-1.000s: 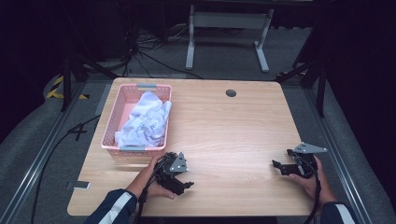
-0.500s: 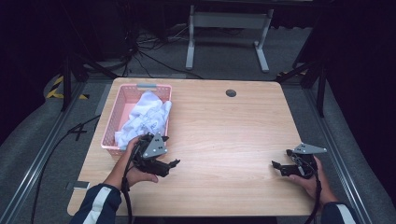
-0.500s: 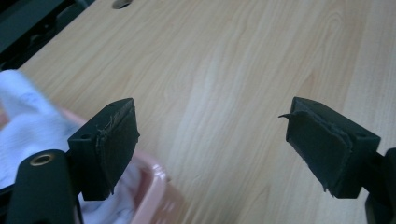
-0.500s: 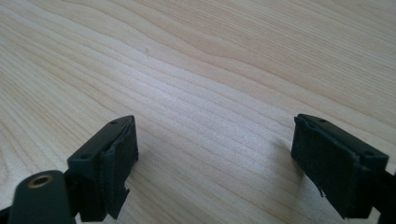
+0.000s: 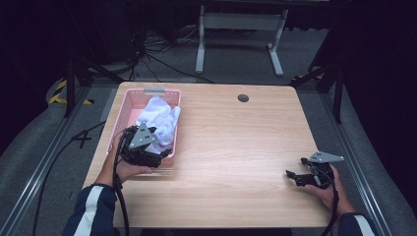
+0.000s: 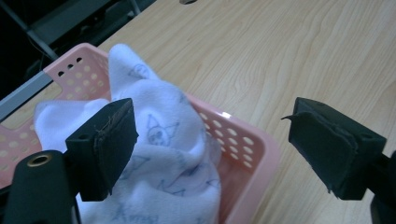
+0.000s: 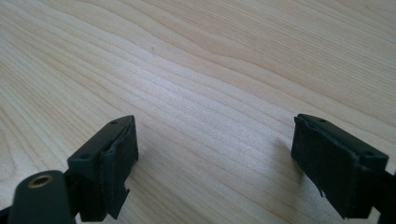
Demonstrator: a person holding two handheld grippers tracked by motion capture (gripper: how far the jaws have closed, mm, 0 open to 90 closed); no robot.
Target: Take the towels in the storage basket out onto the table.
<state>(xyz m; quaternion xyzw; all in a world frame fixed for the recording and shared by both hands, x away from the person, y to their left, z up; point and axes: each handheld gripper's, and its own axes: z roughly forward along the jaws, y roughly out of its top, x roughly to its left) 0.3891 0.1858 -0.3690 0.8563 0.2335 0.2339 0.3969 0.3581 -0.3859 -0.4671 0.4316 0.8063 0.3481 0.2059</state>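
Note:
A pink perforated basket (image 5: 127, 106) stands on the left part of the wooden table (image 5: 236, 142), holding a crumpled white cloth (image 5: 160, 120) printed with small blue drawings (image 6: 159, 135). My left gripper (image 5: 156, 147) hovers over the basket's near right corner, open, its jaws spread wide above the cloth (image 6: 154, 177) and the basket rim (image 6: 243, 140). At the table's near right my right gripper (image 5: 292, 176) rests low, open, with bare wood (image 7: 210, 93) between its jaws.
A dark round grommet (image 5: 243, 98) sits near the table's far edge. Behind the table stand a white metal frame (image 5: 238, 22) and cables on a grey floor. A black cable (image 5: 120, 206) trails from the left gripper along the forearm.
My left gripper has moved from the table's near middle leftward and away, up over the basket's near corner. The right gripper has stayed in place.

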